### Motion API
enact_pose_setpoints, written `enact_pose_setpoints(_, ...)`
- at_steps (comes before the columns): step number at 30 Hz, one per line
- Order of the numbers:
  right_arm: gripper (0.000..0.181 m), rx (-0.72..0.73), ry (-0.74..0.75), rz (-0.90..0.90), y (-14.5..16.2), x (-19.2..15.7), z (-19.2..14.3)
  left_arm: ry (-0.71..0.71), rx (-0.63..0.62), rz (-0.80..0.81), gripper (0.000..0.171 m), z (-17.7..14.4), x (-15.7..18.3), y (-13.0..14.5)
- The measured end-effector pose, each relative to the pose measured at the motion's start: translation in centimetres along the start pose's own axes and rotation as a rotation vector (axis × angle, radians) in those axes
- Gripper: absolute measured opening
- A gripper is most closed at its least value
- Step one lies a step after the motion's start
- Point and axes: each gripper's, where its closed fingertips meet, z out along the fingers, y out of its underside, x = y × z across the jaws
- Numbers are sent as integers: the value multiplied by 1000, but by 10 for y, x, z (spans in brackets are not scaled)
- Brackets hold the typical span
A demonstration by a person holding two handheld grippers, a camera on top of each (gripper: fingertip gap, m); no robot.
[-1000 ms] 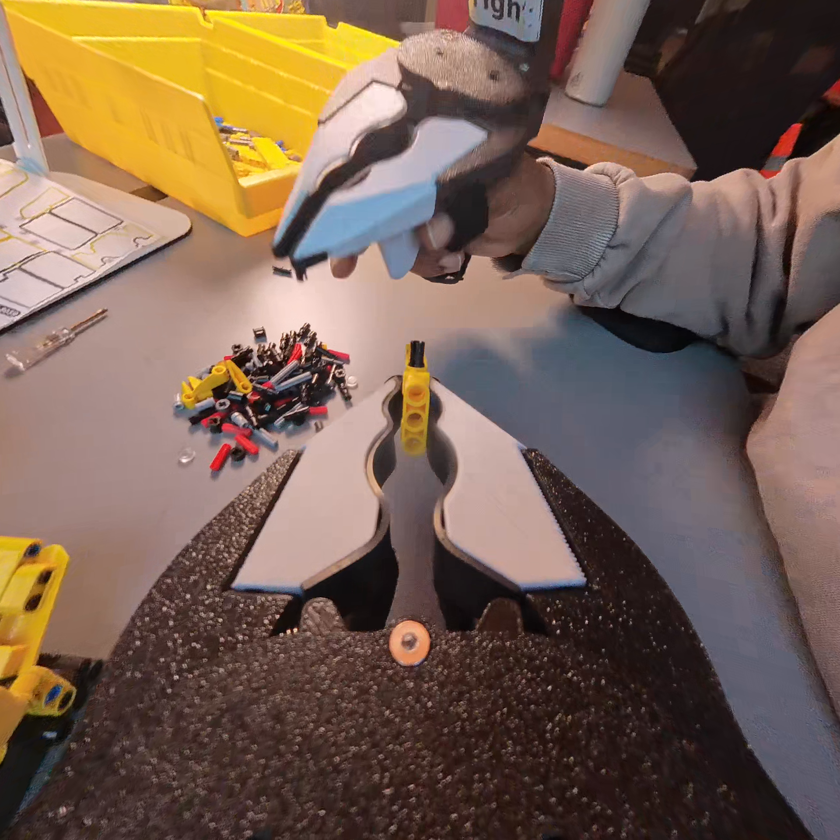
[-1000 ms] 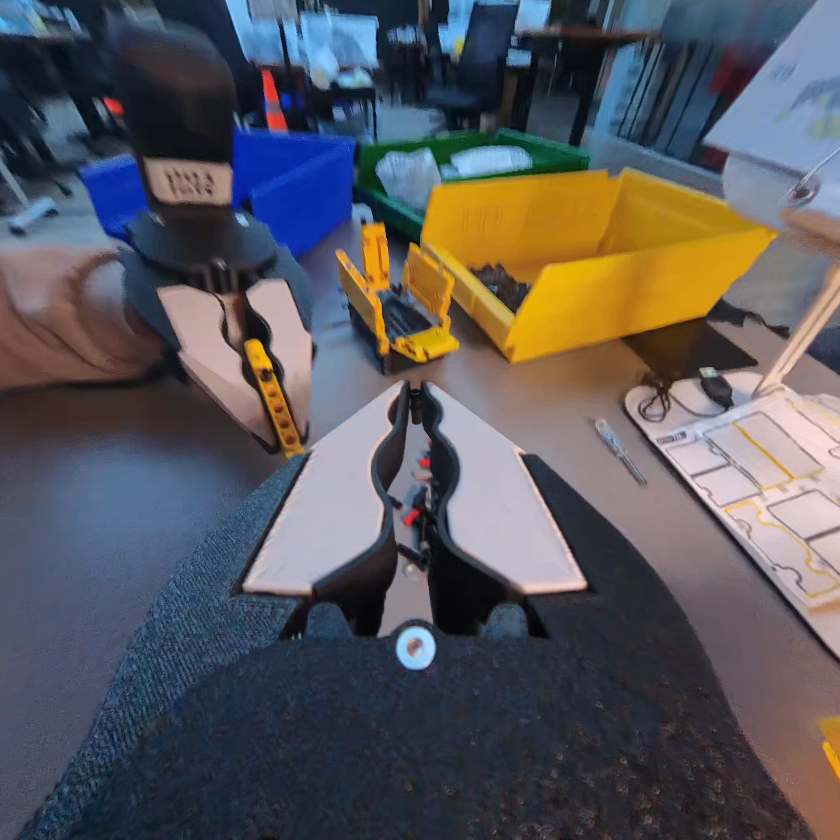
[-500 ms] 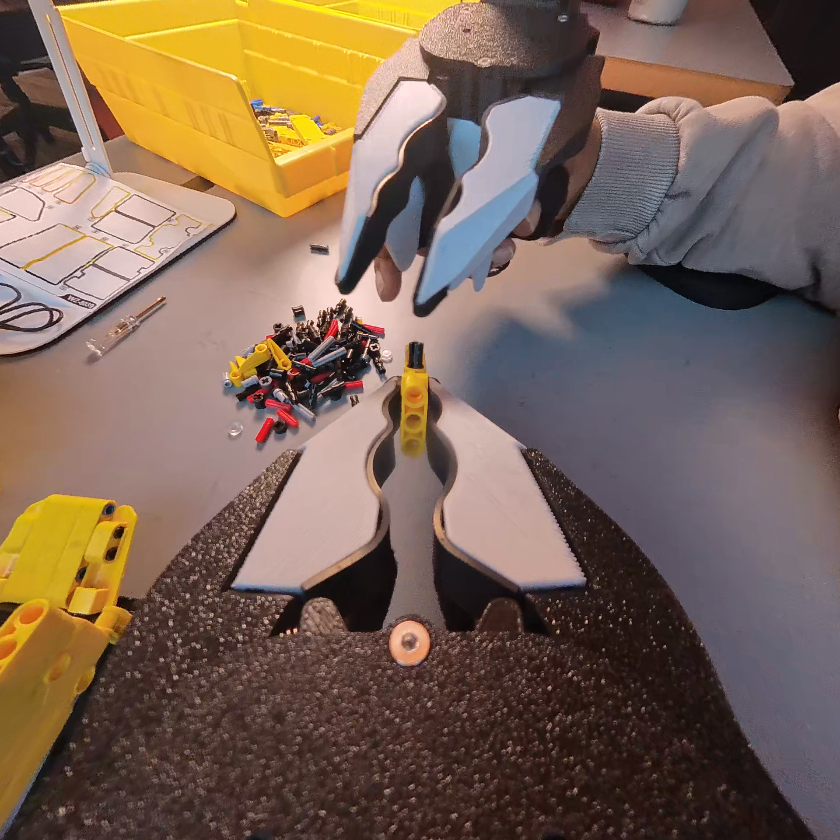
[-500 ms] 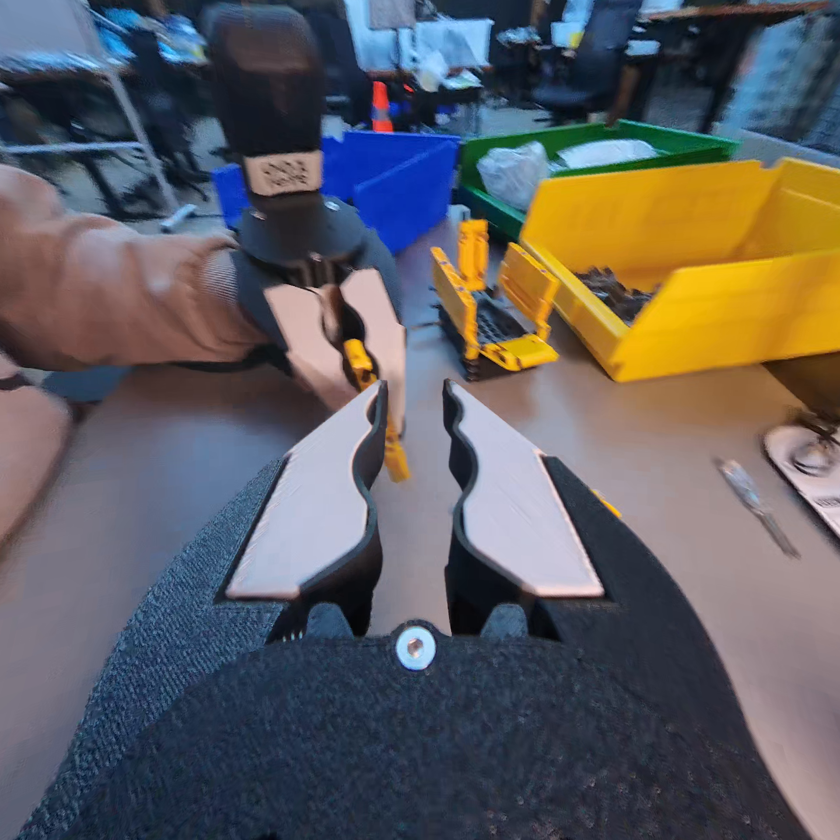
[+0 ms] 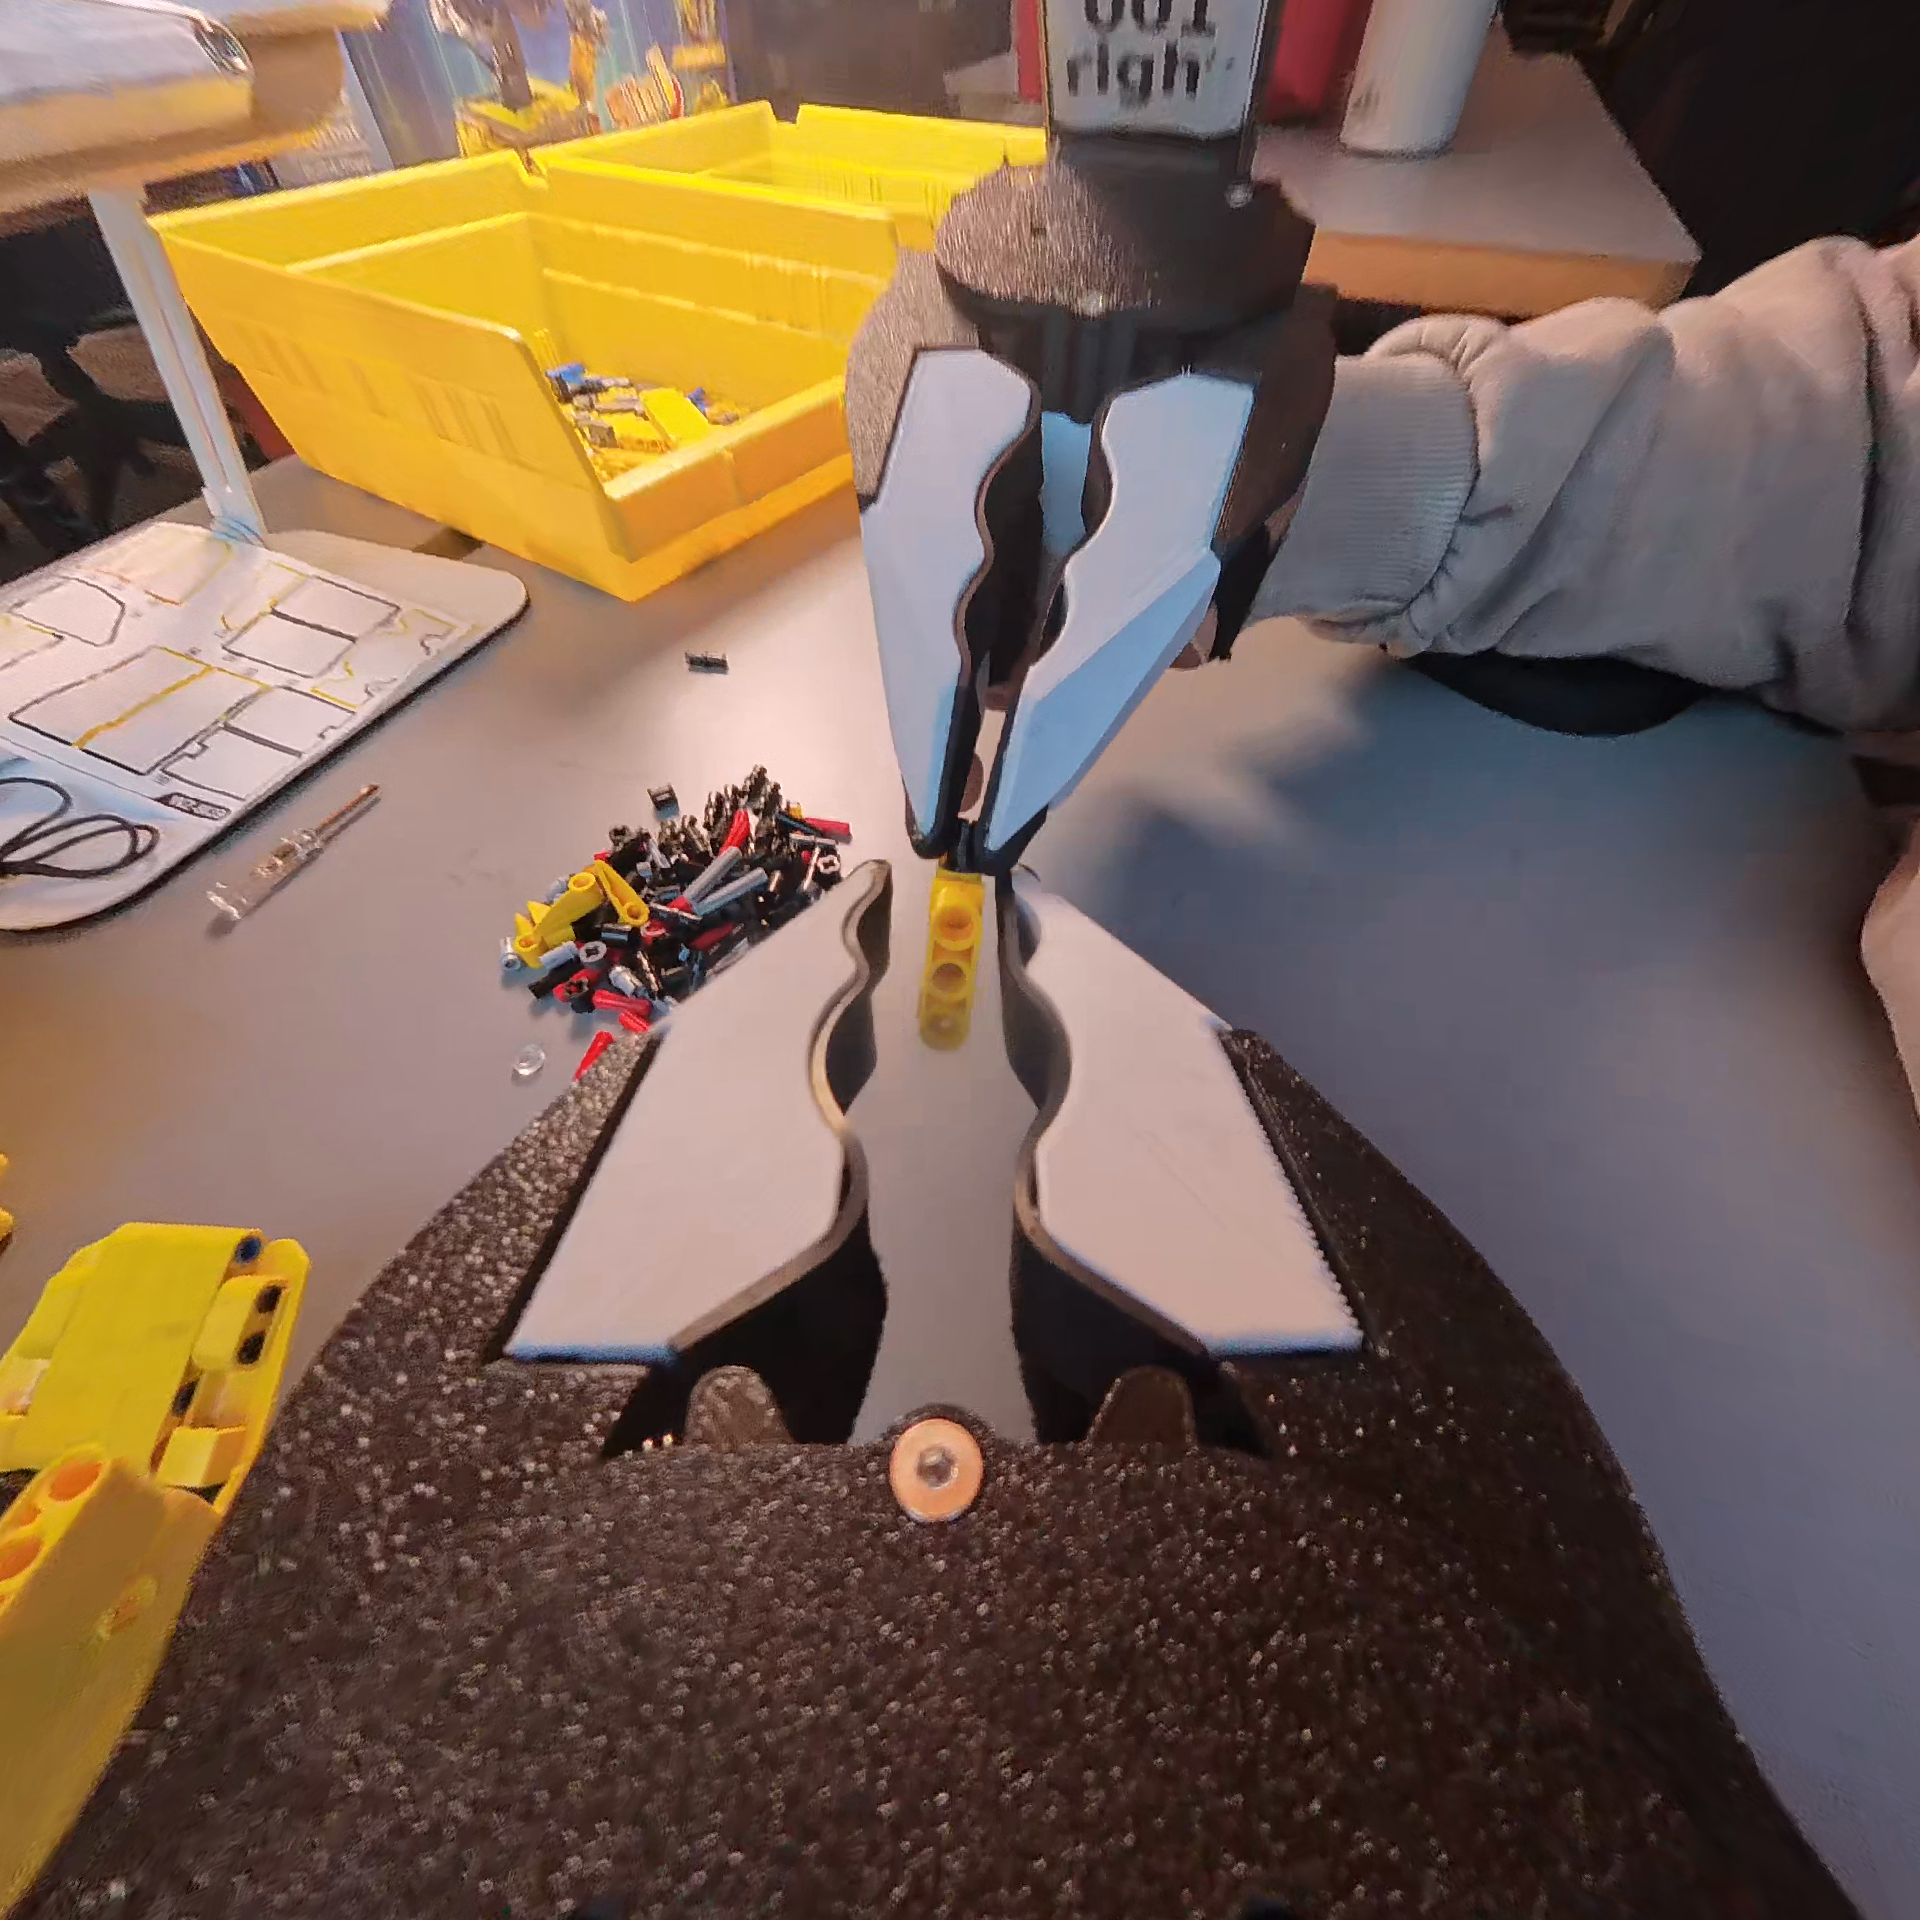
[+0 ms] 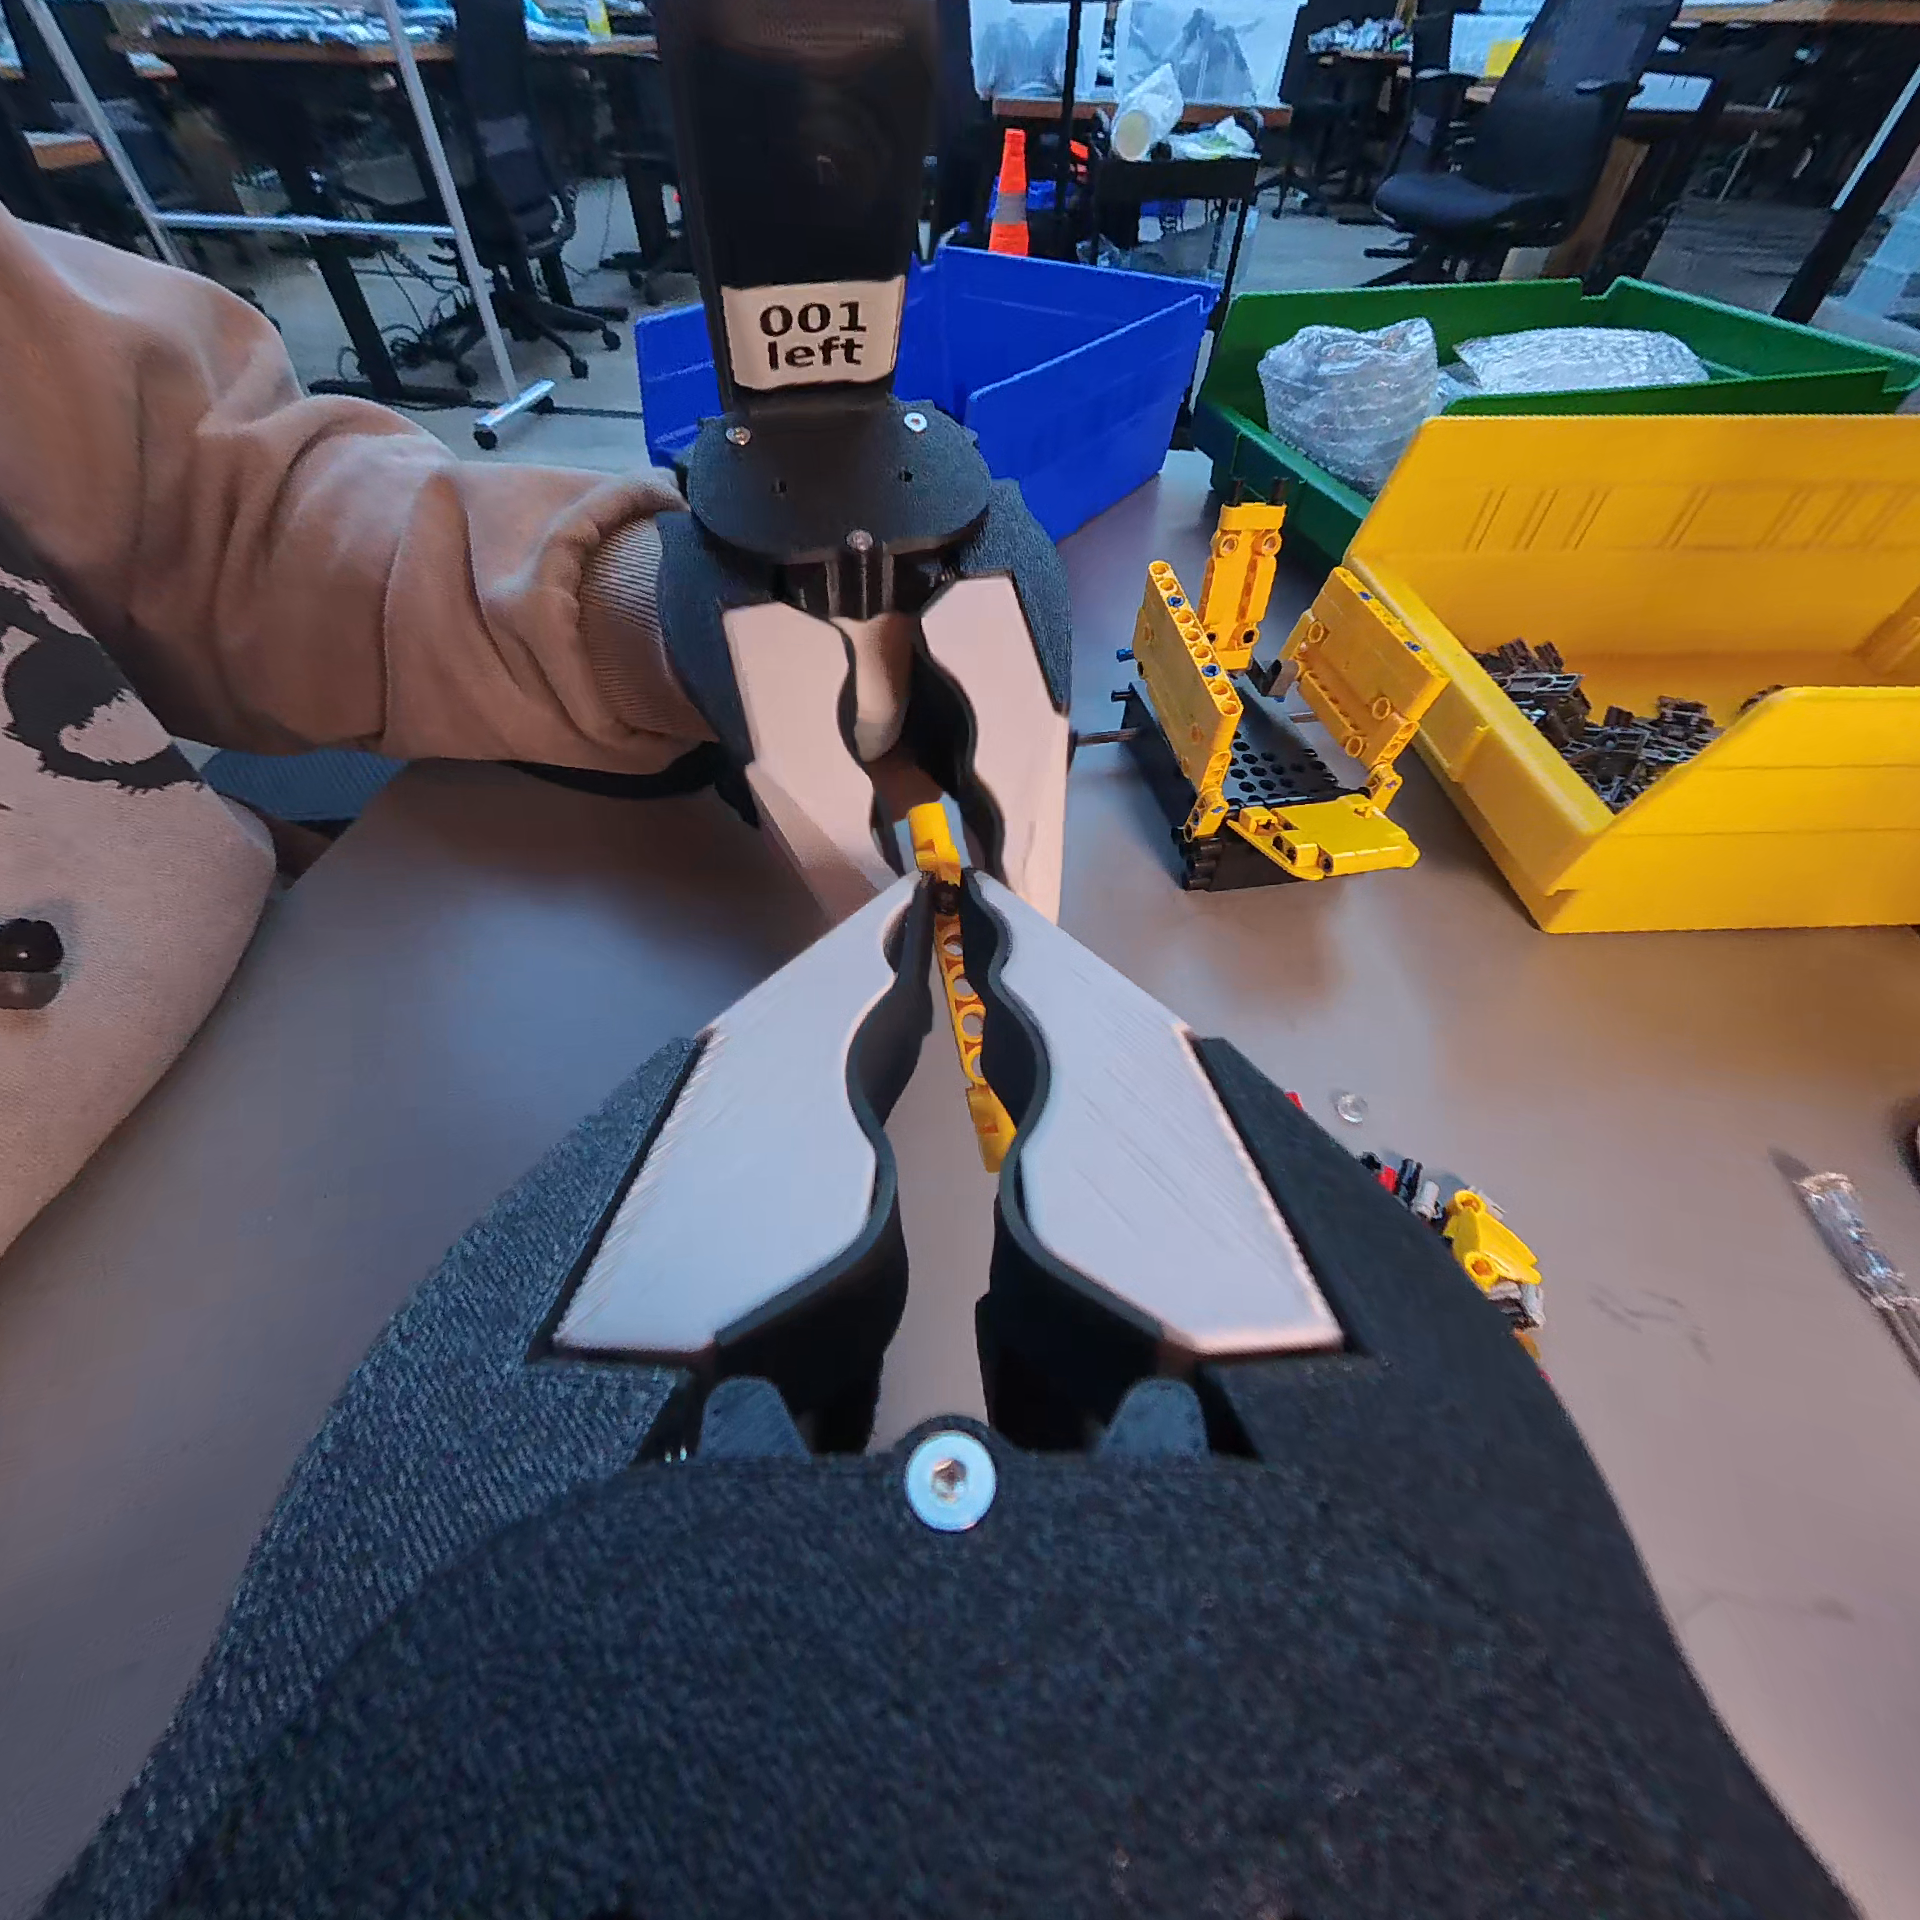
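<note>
**A:** Over the grey table, who's got the yellow holed beam?

**B:** The right gripper is pinched narrow on the black pin at the beam's end. The left gripper looks slightly parted around the beam, beside the pile of small parts.

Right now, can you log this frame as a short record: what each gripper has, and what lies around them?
left gripper: yellow beam between its fingers, slight gaps either side; grip unclear
right gripper: tips shut on the black pin at the beam's far end
beam: raised off the grey table
nearby: pile of small parts left of the beam
farther off: yellow bin, half-built yellow model
</note>
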Motion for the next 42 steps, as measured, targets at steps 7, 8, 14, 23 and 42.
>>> enact_pose_setpoints(7,2,188,-57,125,-25,-4,-11,104,142,-99,7,-16,9,-27)
enact_pose_setpoints(8,1,251,-66,145,-35,-4,-17,135,200,-128,6,-21,10,-36)
enact_pose_setpoints(14,0,787,11,263,-102,40,-132,93,385,-274,6,-63,-21,-51)
enact_pose_setpoints(23,3,-118,434,22,44,98,-44,-38,223,-278,6,-36,-40,-20)
enact_pose_setpoints(42,45,-42,57,-80,-5,3,4,-135,-36,139,6,-7,-10,4)
